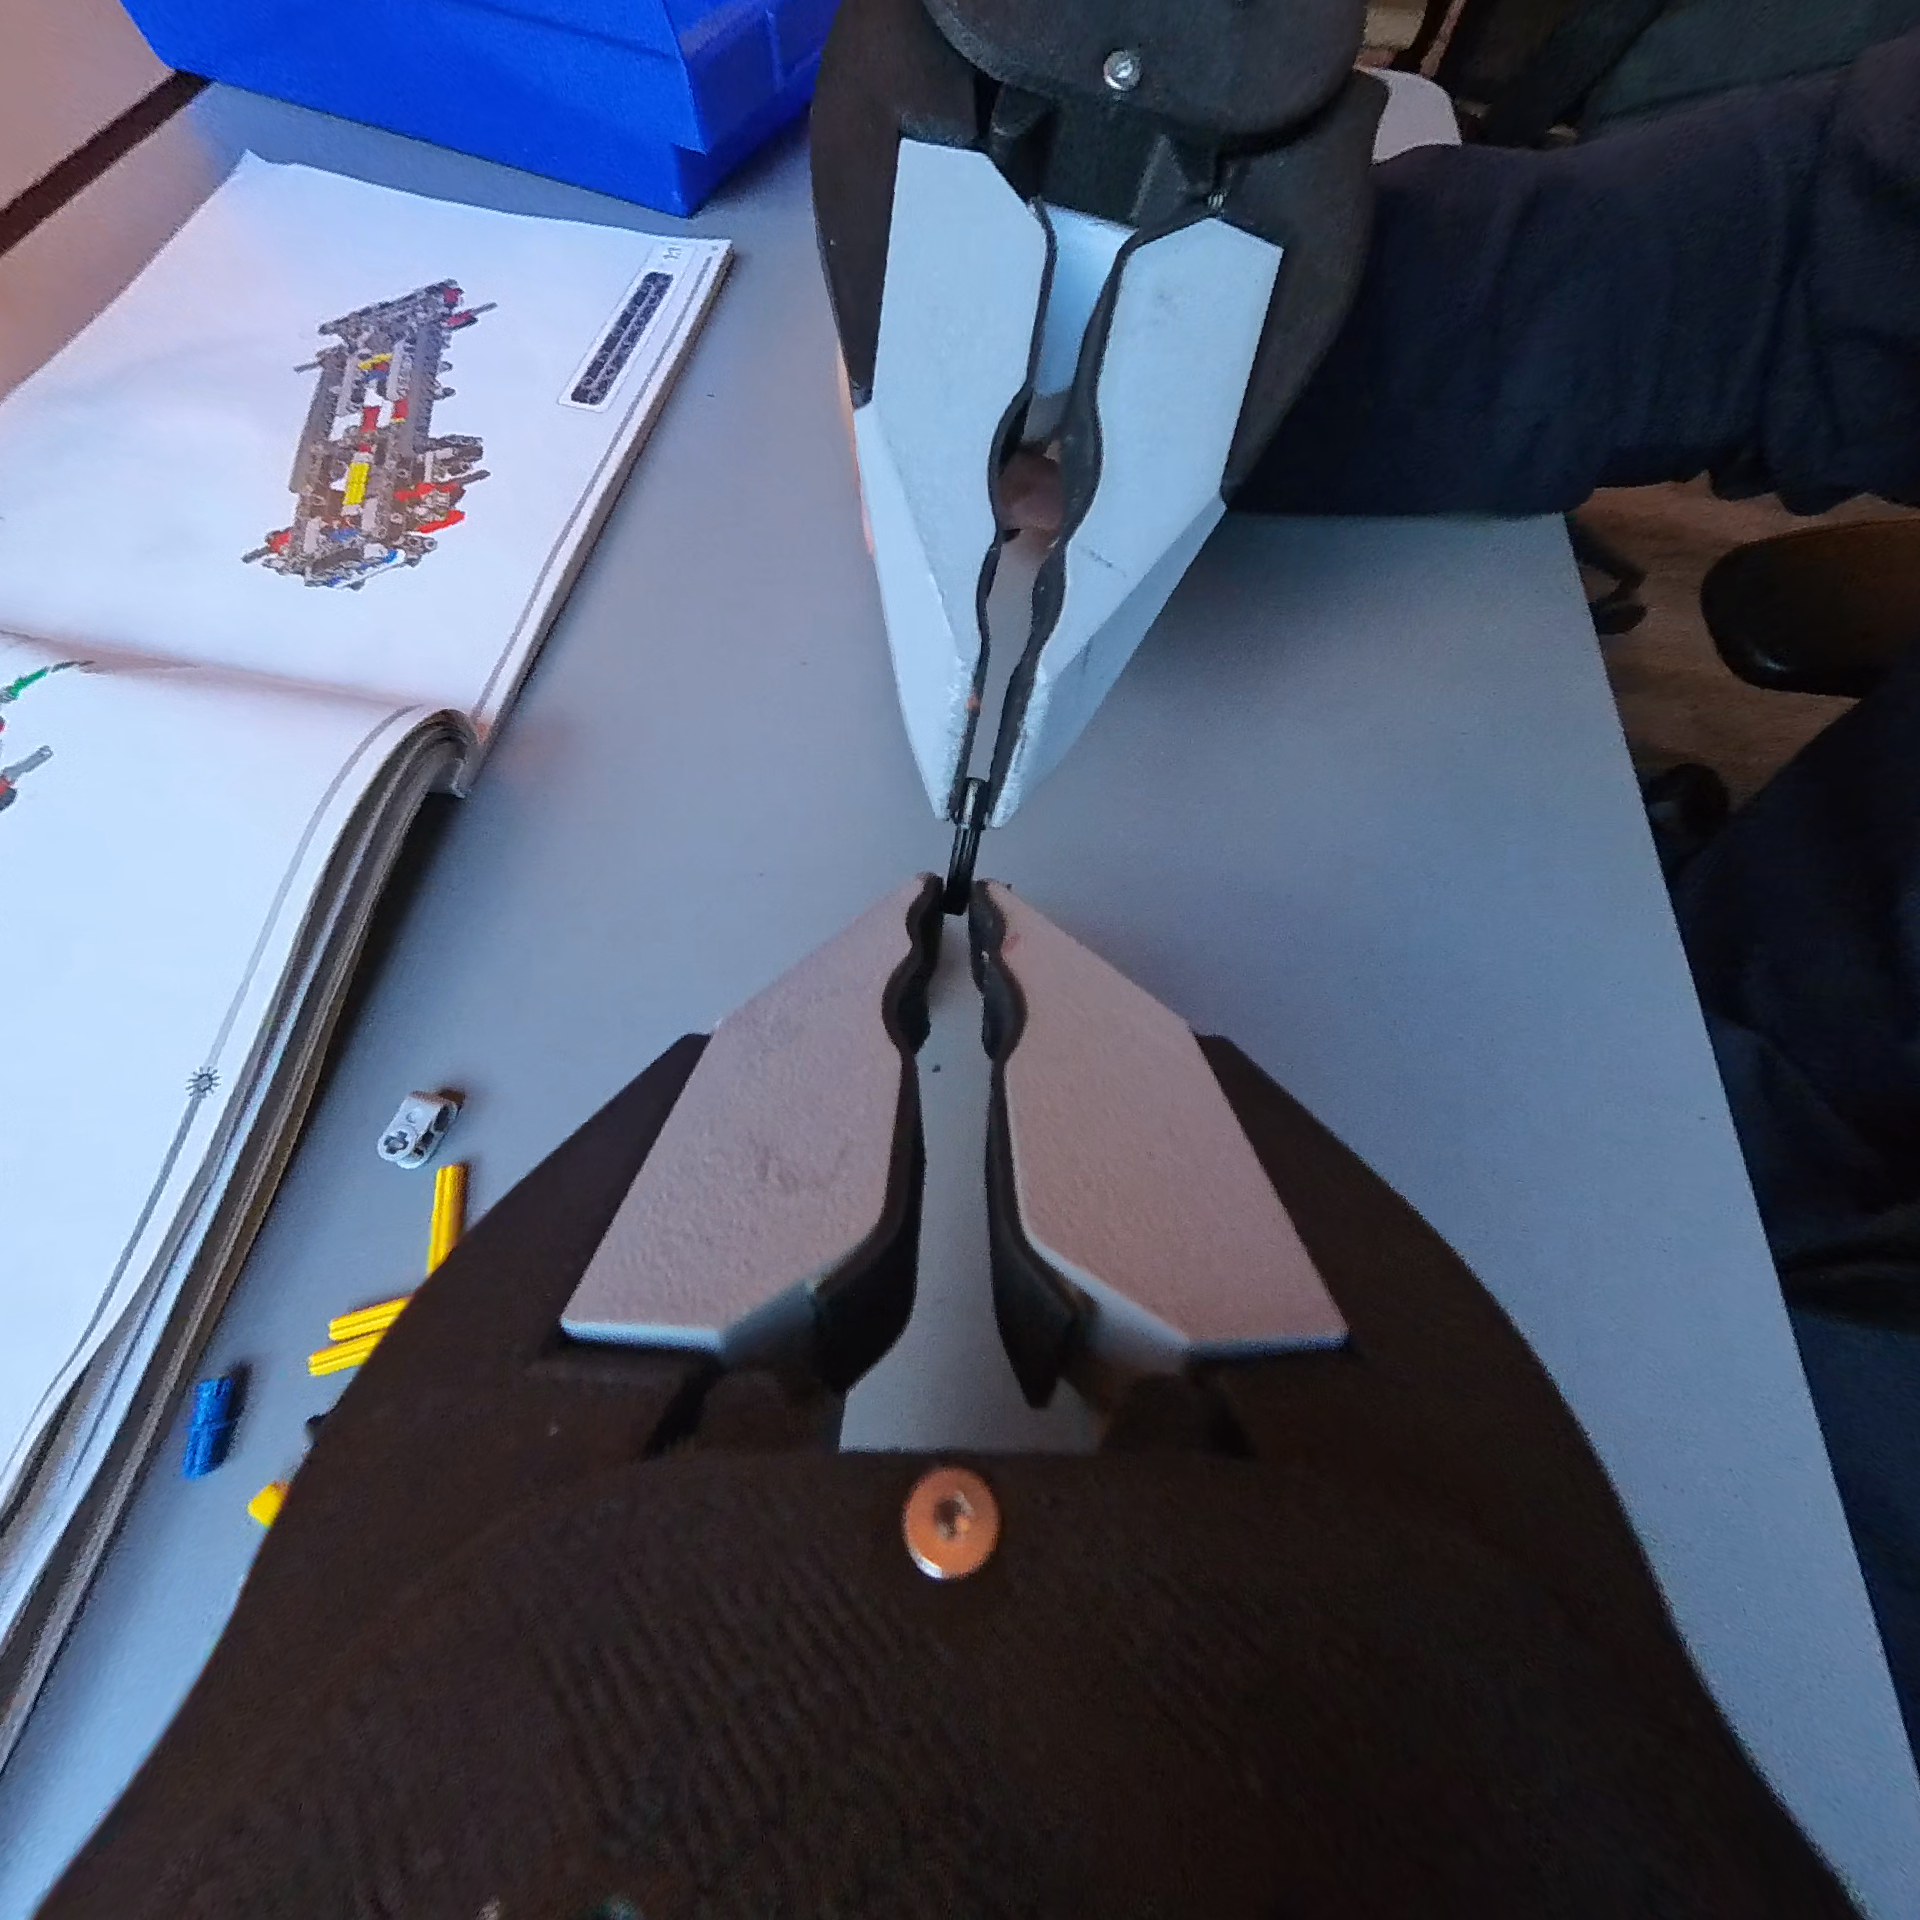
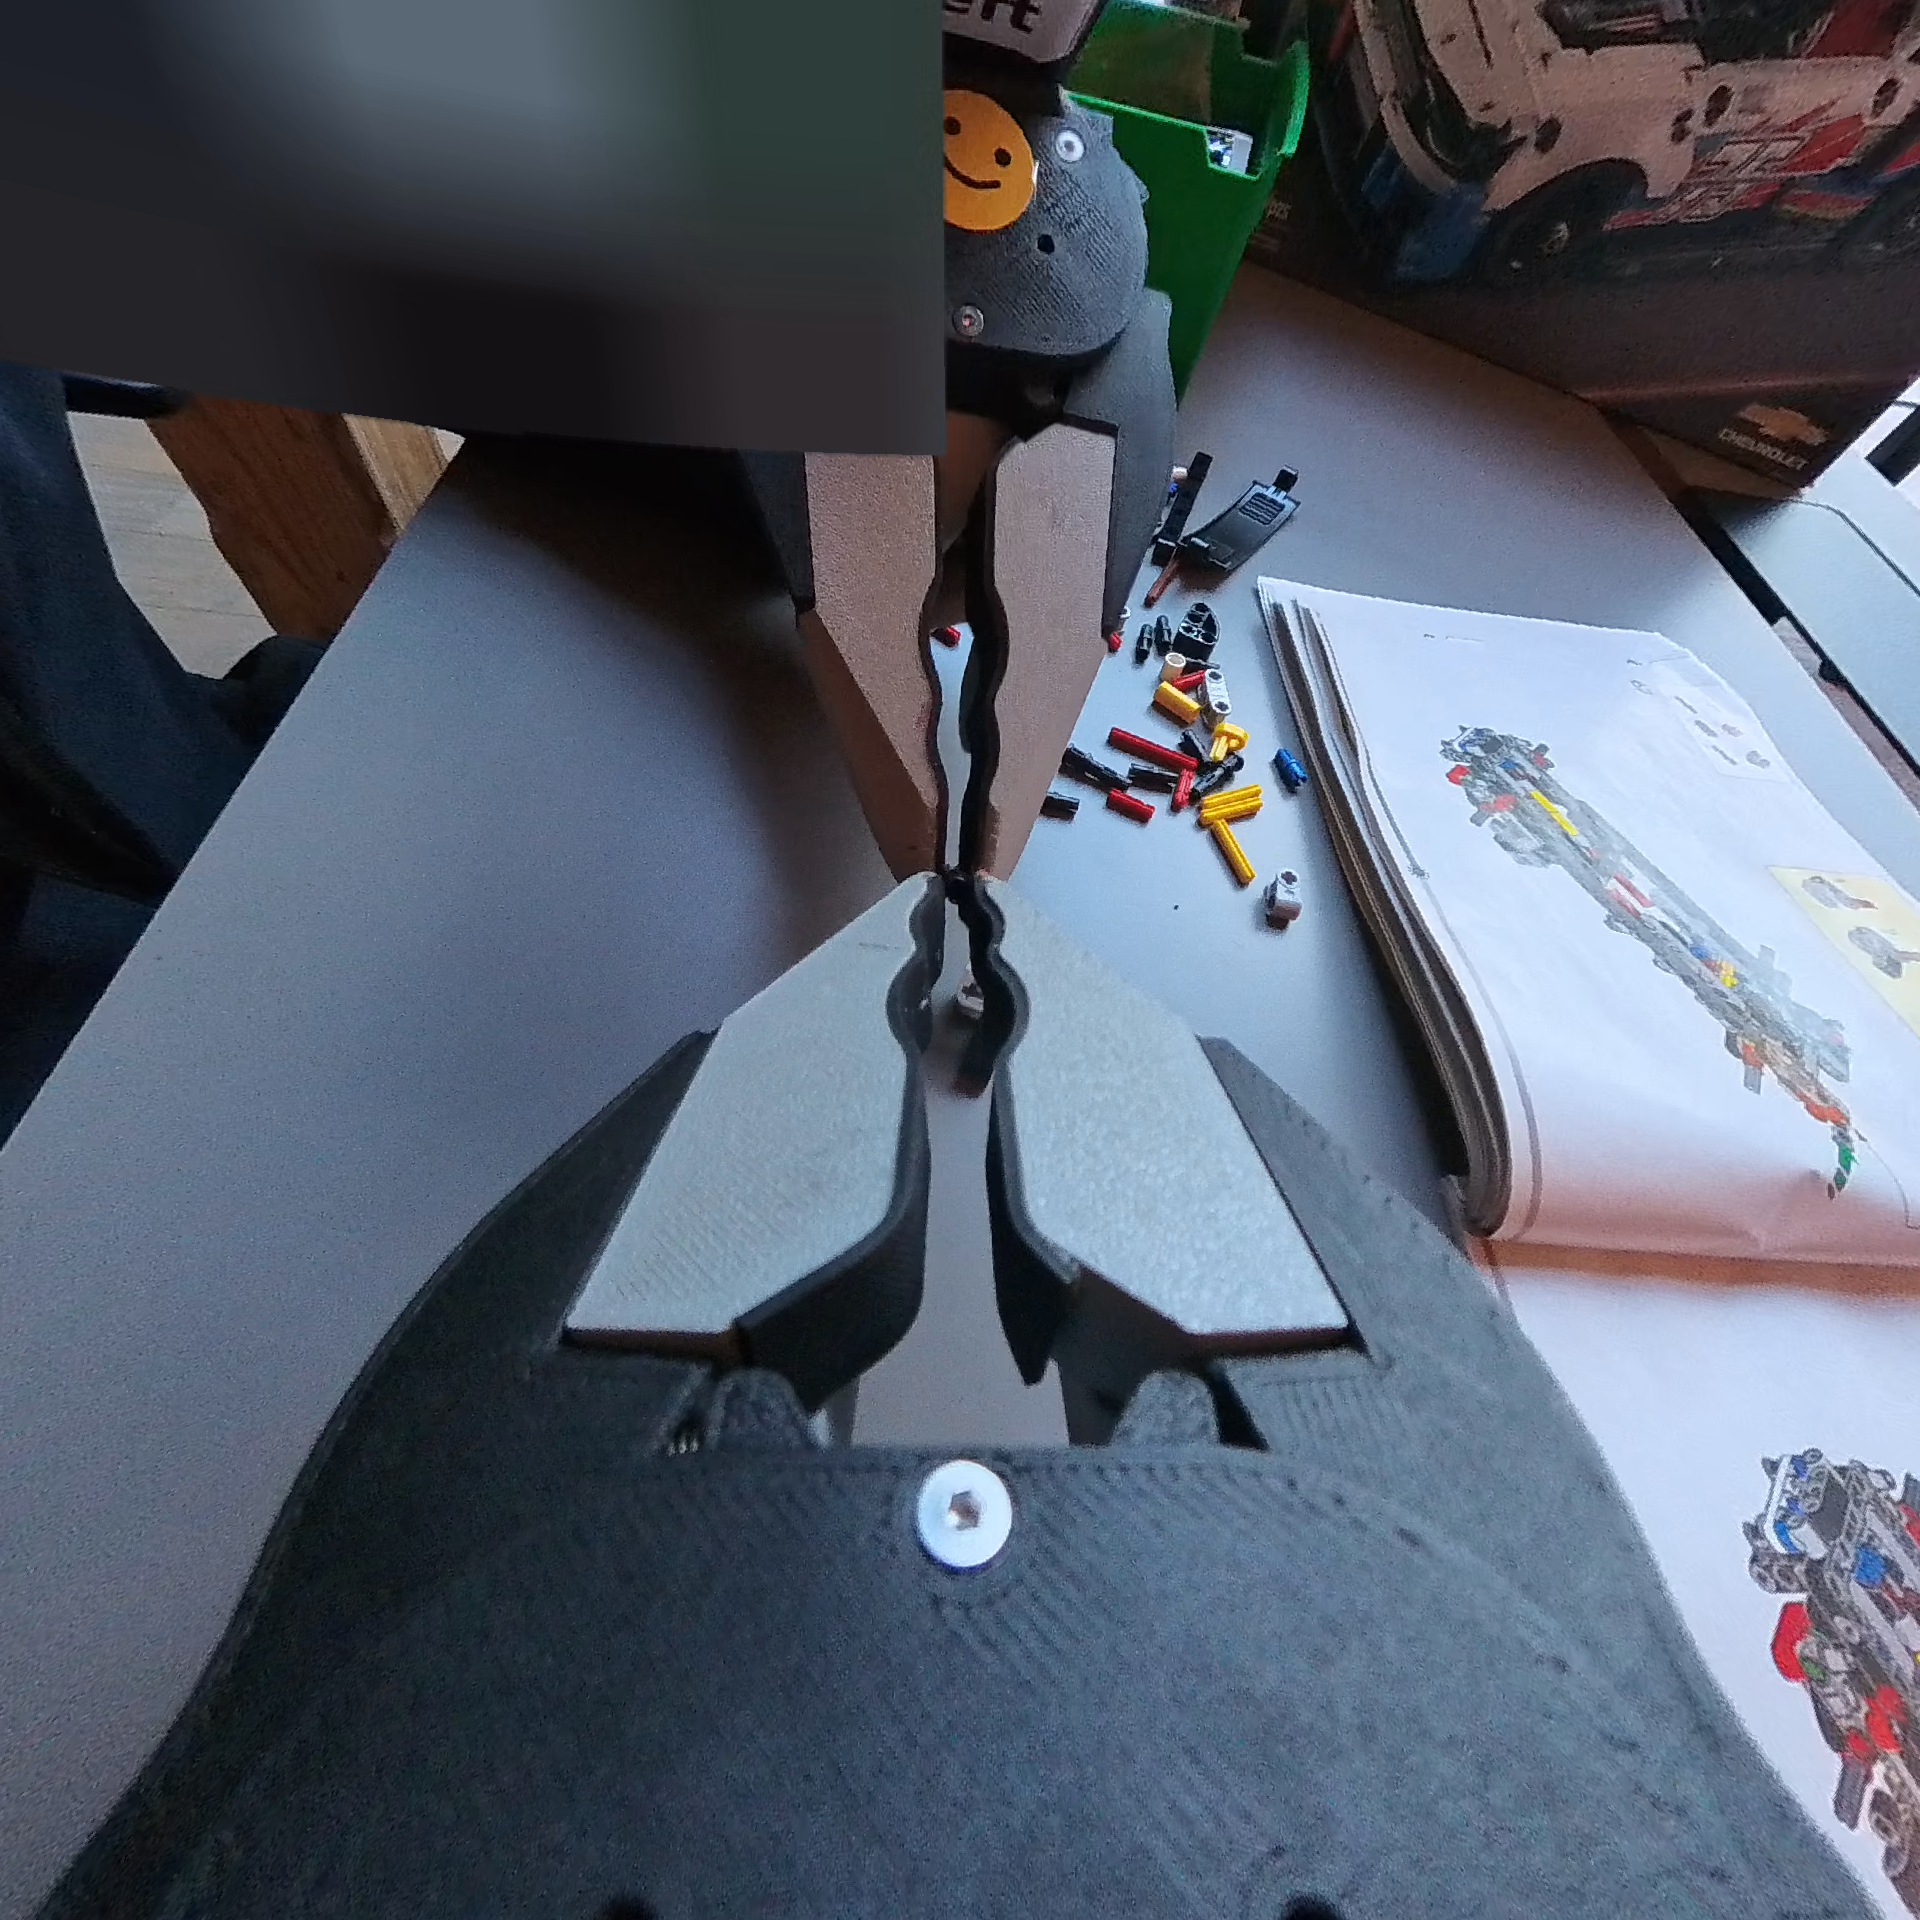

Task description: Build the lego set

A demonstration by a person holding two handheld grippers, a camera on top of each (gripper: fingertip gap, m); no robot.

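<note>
Small black pin (image 1: 964, 852) between opposed fingers

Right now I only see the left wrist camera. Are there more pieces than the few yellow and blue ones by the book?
Observer: Yes. The right wrist view shows a pile of red, black and yellow pieces on the table, beside the book.
Operator: Is there any box besides the blue one?
Observer: A green bin stands beyond the left gripper.
Operator: Is anything funny on that gripper?
Observer: An orange smiley sticker sits on its black body.
</note>
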